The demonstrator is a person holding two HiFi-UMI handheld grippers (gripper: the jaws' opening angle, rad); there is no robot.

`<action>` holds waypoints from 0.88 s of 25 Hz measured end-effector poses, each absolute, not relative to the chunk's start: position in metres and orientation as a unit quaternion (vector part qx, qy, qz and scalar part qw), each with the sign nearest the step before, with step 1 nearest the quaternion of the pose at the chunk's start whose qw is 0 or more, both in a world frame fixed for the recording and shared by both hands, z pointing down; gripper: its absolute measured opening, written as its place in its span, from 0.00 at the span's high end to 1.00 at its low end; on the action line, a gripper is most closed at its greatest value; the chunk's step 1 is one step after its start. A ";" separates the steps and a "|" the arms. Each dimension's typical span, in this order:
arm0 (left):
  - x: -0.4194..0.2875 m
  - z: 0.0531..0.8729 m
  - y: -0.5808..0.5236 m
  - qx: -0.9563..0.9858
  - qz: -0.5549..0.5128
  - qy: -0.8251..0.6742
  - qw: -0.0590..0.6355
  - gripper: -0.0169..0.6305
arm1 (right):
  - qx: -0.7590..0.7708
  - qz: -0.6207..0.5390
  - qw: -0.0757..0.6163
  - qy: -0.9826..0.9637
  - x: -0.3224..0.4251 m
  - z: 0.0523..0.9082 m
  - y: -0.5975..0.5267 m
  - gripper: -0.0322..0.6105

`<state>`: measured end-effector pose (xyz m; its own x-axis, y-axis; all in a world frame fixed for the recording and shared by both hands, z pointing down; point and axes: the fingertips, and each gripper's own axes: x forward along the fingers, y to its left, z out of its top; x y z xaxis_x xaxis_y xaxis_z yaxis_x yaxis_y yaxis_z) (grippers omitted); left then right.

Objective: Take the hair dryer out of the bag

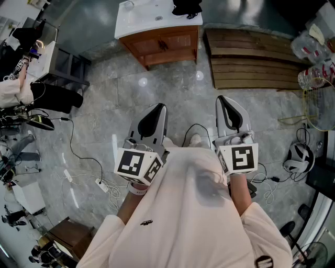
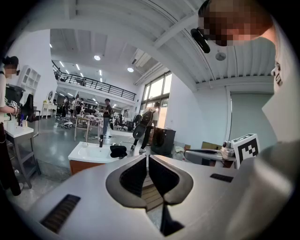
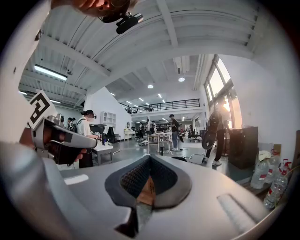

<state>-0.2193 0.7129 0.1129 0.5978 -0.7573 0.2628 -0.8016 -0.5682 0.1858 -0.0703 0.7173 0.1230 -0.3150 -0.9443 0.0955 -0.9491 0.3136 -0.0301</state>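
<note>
Atop the vanity [image 1: 137, 23] lies a bag [image 1: 187, 7] (black).

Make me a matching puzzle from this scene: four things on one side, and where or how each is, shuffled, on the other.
1 black bag
2 left gripper
3 wooden platform
4 water bottles

A on the floor, directly beside the cabinet
B jaws shut, empty
C on the cabinet's white top
D far right, beyond the platform

Pairs: 1-C, 2-B, 3-A, 4-D
</note>
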 end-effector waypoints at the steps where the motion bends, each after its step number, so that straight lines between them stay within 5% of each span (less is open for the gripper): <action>1: -0.215 0.115 0.713 0.881 0.076 -0.443 0.145 0.94 | 0.583 0.039 0.031 -0.811 -0.066 0.125 0.716 0.93; 22: -0.186 0.134 0.728 0.866 0.102 -0.464 0.157 0.94 | 0.573 0.119 0.003 -0.811 -0.023 0.159 0.723 0.93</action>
